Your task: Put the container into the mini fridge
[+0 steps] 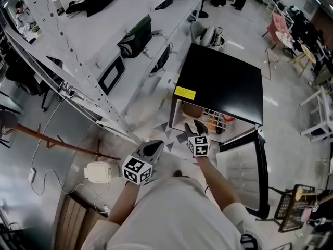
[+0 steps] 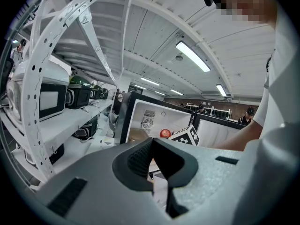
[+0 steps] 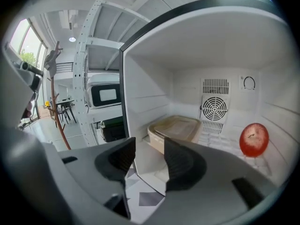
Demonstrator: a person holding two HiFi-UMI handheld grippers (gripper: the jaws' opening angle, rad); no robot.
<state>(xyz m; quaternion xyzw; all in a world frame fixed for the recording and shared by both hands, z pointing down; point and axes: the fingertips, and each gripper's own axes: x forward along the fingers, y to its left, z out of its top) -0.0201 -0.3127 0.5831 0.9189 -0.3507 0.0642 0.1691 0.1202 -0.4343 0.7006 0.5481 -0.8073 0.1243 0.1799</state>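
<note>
Saw the container [image 3: 176,128] straight ahead of the right gripper [image 3: 149,149], beyond its tips and untouched, inside the fridge [image 3: 140,83] on the shelf: shallow, rectangular with rounded corners, pale beige body under a brownish lid, lying level. Noted an apple [image 3: 254,139] to the right of it, apart. Found the right gripper's jaws parted and empty, and the left gripper [image 2: 151,146], back and left of the right one, clenched on nothing.

The container [image 3: 176,128] is a flat, pale box with a brown lid. It sits level on the left side of the shelf inside the mini fridge [image 1: 223,82]. The mini fridge is black outside, white inside, and its door is wide open.
</note>
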